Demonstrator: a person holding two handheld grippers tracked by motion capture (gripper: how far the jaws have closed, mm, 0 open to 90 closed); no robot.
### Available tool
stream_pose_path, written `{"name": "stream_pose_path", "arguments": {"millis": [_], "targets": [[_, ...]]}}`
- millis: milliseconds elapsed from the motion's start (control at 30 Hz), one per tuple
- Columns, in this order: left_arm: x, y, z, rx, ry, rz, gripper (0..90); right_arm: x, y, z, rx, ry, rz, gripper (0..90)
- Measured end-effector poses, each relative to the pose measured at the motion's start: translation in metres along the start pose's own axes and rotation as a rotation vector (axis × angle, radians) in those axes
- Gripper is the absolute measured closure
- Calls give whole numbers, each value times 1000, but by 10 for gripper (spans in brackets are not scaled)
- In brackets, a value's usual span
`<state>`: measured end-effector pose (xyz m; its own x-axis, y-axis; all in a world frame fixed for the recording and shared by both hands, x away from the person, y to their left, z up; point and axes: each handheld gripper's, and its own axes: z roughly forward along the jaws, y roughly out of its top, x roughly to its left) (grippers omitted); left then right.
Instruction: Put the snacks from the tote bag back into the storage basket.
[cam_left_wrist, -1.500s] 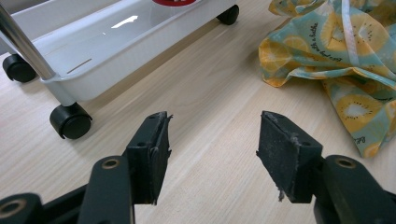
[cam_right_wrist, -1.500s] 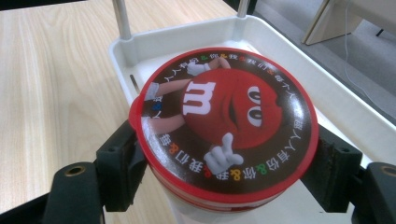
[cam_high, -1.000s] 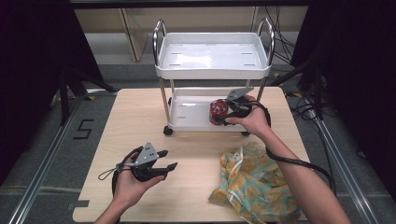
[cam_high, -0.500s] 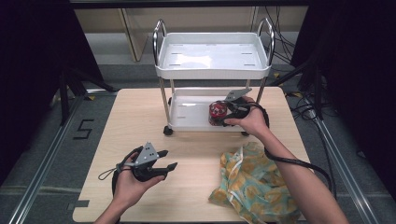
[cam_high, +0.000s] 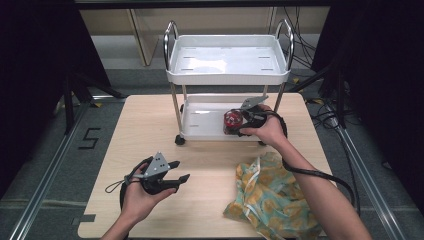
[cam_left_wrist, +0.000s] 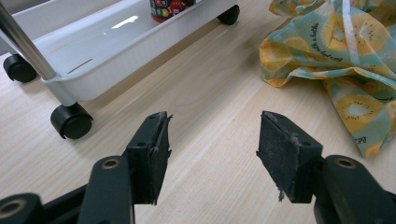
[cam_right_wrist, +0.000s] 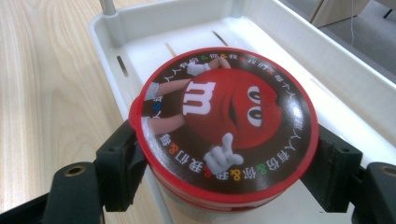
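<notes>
1 candy tub (cam_right_wrist: 224, 126), red lid, clamped betw. jaws of right gripper (cam_high: 243, 121), over lower tray of 1 white cart (cam_high: 200, 120); 2 trays total. Left gripper (cam_left_wrist: 212, 154) on table (cam_high: 210, 165), jaws apart, empty. 1 cloth bag (cam_high: 270, 195) near right forearm.

One white cart (cam_high: 227, 76) with two trays — one red-lidded tub (cam_right_wrist: 224, 123), one patterned cloth (cam_high: 270, 197), two hand-held grippers.
</notes>
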<state>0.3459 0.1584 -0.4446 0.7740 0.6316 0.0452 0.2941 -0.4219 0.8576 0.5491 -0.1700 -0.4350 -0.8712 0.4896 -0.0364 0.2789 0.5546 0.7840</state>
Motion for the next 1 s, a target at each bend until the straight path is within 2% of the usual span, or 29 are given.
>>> {"name": "stream_pose_path", "arguments": {"millis": [33, 167, 200, 233, 333, 400, 433, 467, 567, 633, 667, 700, 767, 833, 867, 900, 967, 1000], "targets": [[-2, -1, 0, 2, 0, -26, 426, 0, 0, 0, 4, 1, 2, 262], [-2, -1, 1, 3, -1, -25, 426, -1, -2, 2, 12, 2, 1, 262], [-1, 0, 0, 13, -1, -13, 426, -1, -3, 3, 10, -2, -3, 261], [-2, -1, 1, 1, 0, -28, 426, -1, -3, 4, 12, -4, -1, 261], [0, 0, 0, 2, 1, -5, 426, -3, -3, 5, 18, -7, -8, 262], [-1, 0, 0, 1, 3, -15, 426, -3, -4, 6, 18, -12, -8, 261], [-1, 0, 0, 2, 2, -14, 426, -3, -4, 6, 23, -29, -15, 261], [-1, -1, 0, 1, 2, -24, 426, -2, -4, 6, 21, -6, -4, 261], [-1, -1, 0, 2, 0, -25, 426, -3, -6, 7, 26, -7, -6, 261], [0, 0, 0, 2, -3, 1, 426, -3, -7, 8, 29, -5, -9, 261], [-2, -1, 0, 0, 0, -30, 426, -3, -7, 8, 29, -1, -3, 261], [-1, 0, 0, 1, 2, -15, 426, -4, -7, 8, 28, -1, 2, 261], [-2, -1, 0, 4, -1, -25, 426, -4, -7, 8, 32, -3, 0, 260], [-2, -1, 0, 4, -2, -25, 426, -5, -8, 9, 36, -31, -7, 260], [-2, -1, 1, 4, -2, -24, 426, -5, -8, 8, 33, -6, 2, 260], [-2, -1, 0, 3, -2, -25, 426, -5, -8, 9, 35, -5, 1, 260], [-1, 0, 0, 5, -4, -5, 426, -5, -8, 9, 32, -5, 14, 257], [0, 0, 0, 7, -9, 7, 426, -6, -9, 10, 29, -19, 9, 257]]}}
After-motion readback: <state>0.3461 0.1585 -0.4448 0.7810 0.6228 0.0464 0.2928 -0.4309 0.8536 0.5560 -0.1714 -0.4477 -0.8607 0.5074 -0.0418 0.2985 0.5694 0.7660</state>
